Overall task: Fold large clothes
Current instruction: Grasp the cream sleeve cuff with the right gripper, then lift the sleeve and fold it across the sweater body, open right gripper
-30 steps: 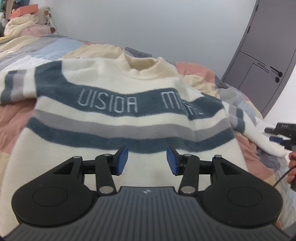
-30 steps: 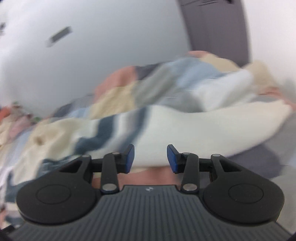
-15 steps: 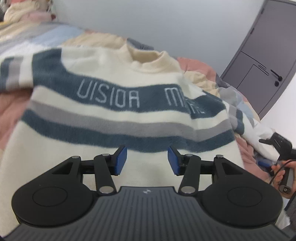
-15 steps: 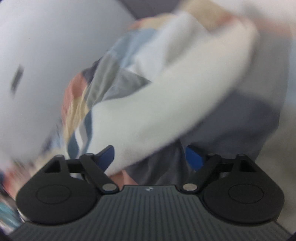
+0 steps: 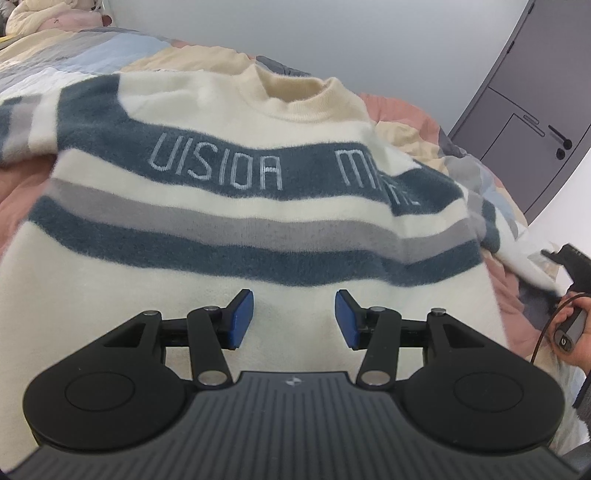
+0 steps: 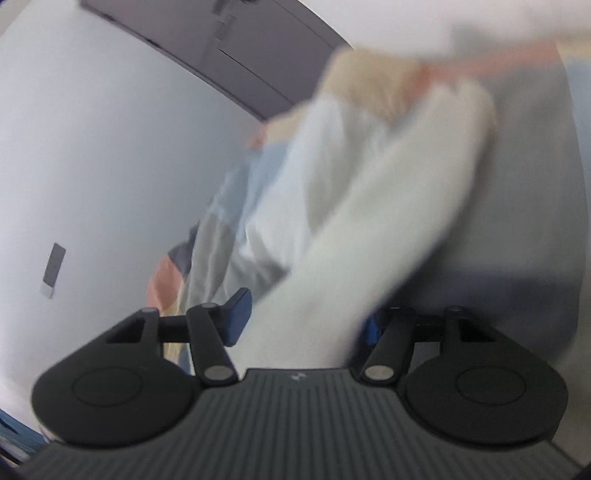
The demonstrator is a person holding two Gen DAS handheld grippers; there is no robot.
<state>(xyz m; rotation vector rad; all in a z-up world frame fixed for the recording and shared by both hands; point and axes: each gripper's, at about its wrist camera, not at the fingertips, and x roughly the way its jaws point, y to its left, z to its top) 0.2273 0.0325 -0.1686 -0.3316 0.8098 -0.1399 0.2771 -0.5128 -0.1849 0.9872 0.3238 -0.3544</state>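
Note:
A cream sweater [image 5: 258, 229] with dark blue and grey stripes and pale lettering lies face up on the bed, collar at the far side. My left gripper [image 5: 293, 319] hovers open over its plain lower body, nothing between the blue pads. The sweater's right sleeve [image 5: 524, 258] trails off to the right, where my right gripper [image 5: 561, 256] sits at its end, held by a hand [image 5: 576, 332]. In the blurred right wrist view the white sleeve [image 6: 369, 221] runs between the closing jaws of my right gripper [image 6: 306, 321]. The left pad [image 6: 238, 317] stands just clear of the cloth, and the sleeve partly hides the right pad.
A patchwork quilt [image 5: 74, 55] in pink, blue, cream and grey covers the bed under the sweater. Pillows or plush items [image 5: 44, 22] sit at the far left corner. A grey door [image 5: 535, 129] stands at the right, beyond the bed, beside a pale wall.
My right gripper rolled, dropped to the sleeve end, spread wide, then began narrowing around the sleeve. My left gripper sank slightly closer to the sweater, its gap unchanged.

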